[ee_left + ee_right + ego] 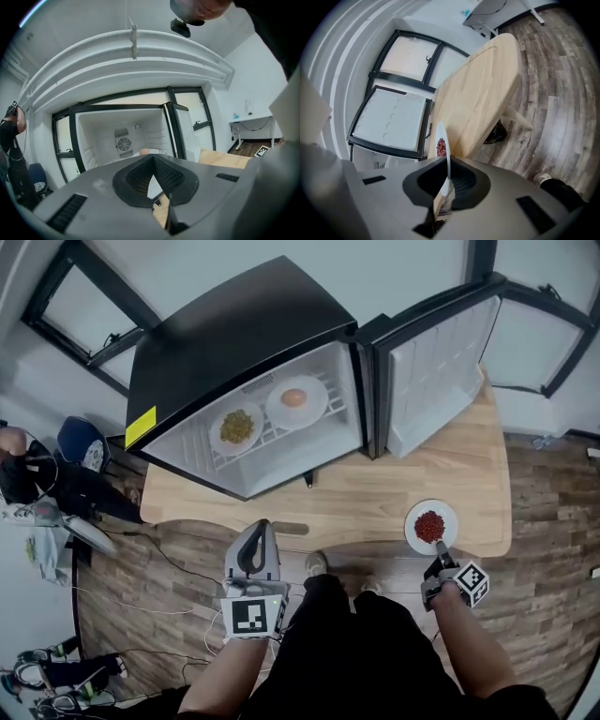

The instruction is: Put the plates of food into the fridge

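A white plate of red food (431, 526) rests near the front right corner of the wooden table (394, 493). My right gripper (441, 561) is shut on its near rim; in the right gripper view the plate (443, 140) stands edge-on between the pads. The black mini fridge (234, 334) lies open on the table, its door (431, 371) swung to the right. On its wire shelf sit a plate of yellow-green food (236, 427) and a plate with an orange item (295, 399). My left gripper (265, 526) hangs shut and empty just before the table's front edge, facing the fridge interior (117, 136).
A person (19, 474) stands at the far left among bags and cables on the wood floor. Dark-framed windows line the back wall. A table leg (518, 117) stands under the tabletop. My own legs and shoes (319, 563) are below the table edge.
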A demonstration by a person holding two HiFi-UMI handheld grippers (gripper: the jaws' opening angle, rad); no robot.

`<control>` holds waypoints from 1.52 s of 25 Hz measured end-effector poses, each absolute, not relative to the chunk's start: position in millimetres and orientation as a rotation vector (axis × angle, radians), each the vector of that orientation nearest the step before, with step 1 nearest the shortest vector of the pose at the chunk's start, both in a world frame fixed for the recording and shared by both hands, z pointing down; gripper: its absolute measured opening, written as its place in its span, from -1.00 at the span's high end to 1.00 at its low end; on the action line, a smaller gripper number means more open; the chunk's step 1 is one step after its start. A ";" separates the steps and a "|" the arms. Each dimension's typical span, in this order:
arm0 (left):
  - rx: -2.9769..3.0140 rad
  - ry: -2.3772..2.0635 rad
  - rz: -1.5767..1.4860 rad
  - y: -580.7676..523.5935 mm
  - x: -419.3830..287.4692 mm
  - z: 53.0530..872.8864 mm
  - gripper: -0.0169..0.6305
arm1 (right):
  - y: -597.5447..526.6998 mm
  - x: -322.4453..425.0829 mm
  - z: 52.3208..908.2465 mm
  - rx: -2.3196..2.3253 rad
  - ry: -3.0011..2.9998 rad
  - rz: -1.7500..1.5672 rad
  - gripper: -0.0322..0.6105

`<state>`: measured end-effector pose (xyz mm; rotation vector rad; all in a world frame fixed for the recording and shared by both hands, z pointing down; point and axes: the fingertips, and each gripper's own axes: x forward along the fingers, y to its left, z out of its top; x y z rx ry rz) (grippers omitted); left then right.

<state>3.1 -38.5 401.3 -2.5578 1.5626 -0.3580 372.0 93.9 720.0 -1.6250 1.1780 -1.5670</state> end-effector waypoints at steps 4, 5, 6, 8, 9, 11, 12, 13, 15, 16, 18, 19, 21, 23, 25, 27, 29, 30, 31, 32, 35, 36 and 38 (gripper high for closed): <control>-2.580 1.574 -0.271 -46.5 4.5 398.2 0.94 | 86.9 359.5 703.0 -1.593 1.273 -1.586 0.80; -2.590 1.591 -0.248 -48.1 2.7 396.9 0.94 | 84.9 355.7 700.0 -1.589 1.296 -1.587 0.80; -2.594 1.614 -0.228 -48.7 -2.0 395.1 0.94 | 81.4 349.4 698.0 -1.580 1.321 -1.592 0.80; -2.580 1.655 -0.207 -48.4 -17.0 390.6 0.94 | 70.3 332.4 696.0 -1.558 1.378 -1.613 0.80; -2.563 1.669 -0.203 -49.0 -25.2 388.7 0.94 | 63.0 324.4 694.4 -1.544 1.403 -1.623 0.80; -2.519 1.691 -0.212 -53.0 -43.1 388.4 0.94 | 46.4 313.1 689.4 -1.533 1.443 -1.630 0.80; -2.498 1.704 -0.226 -55.2 -53.4 390.0 0.94 | 38.8 307.8 686.6 -1.531 1.458 -1.631 0.80; -2.482 1.719 -0.239 -56.6 -63.5 391.5 0.94 | 32.4 301.0 683.5 -1.525 1.470 -1.633 0.80; -2.465 1.749 -0.250 -57.3 -80.9 392.6 0.94 | 21.8 285.1 676.5 -1.506 1.497 -1.642 0.80; -2.459 1.764 -0.250 -57.9 -88.6 392.6 0.94 | 15.6 276.9 672.5 -1.495 1.513 -1.647 0.80; -2.442 1.796 -0.245 -61.9 -104.3 391.7 0.94 | -1.6 259.2 664.1 -1.453 1.546 -1.649 0.80; -2.434 1.812 -0.244 -64.4 -112.3 391.4 0.94 | -9.9 250.3 661.6 -1.434 1.558 -1.650 0.80; -2.423 1.835 -0.245 -70.5 -126.7 391.9 0.94 | -25.3 235.6 659.6 -1.422 1.574 -1.656 0.80; -2.415 1.849 -0.237 -78.8 -138.9 391.0 0.94 | -42.0 222.9 655.1 -1.425 1.590 -1.659 0.80; -2.405 1.863 -0.227 -87.0 -152.7 389.4 0.94 | -57.0 206.7 648.4 -1.406 1.613 -1.657 0.80; -2.393 1.887 -0.211 -97.7 -168.6 388.0 0.94 | -71.0 190.2 643.7 -1.388 1.633 -1.656 0.80; -2.381 1.907 -0.191 -110.5 -182.4 385.6 0.94 | -86.3 175.0 639.6 -1.378 1.655 -1.660 0.80; -2.377 1.912 -0.182 -116.8 -188.0 384.4 0.94 | -94.1 167.5 637.6 -1.373 1.668 -1.664 0.80; -2.374 1.913 -0.175 -122.6 -193.3 383.7 0.94 | -101.6 160.1 636.0 -1.370 1.681 -1.667 0.80; -2.372 1.913 -0.171 -127.9 -198.6 383.9 0.94 | -108.6 152.8 635.0 -1.368 1.691 -1.670 0.80; -2.373 1.920 -0.162 -144.7 -214.3 390.0 0.94 | -129.6 132.4 633.7 -1.363 1.709 -1.671 0.80; -2.379 1.930 -0.151 -150.1 -219.2 393.1 0.94 | -136.3 126.3 633.5 -1.363 1.716 -1.670 0.80; -2.395 1.950 -0.124 -159.4 -227.2 399.2 0.94 | -148.3 115.9 633.8 -1.365 1.726 -1.672 0.80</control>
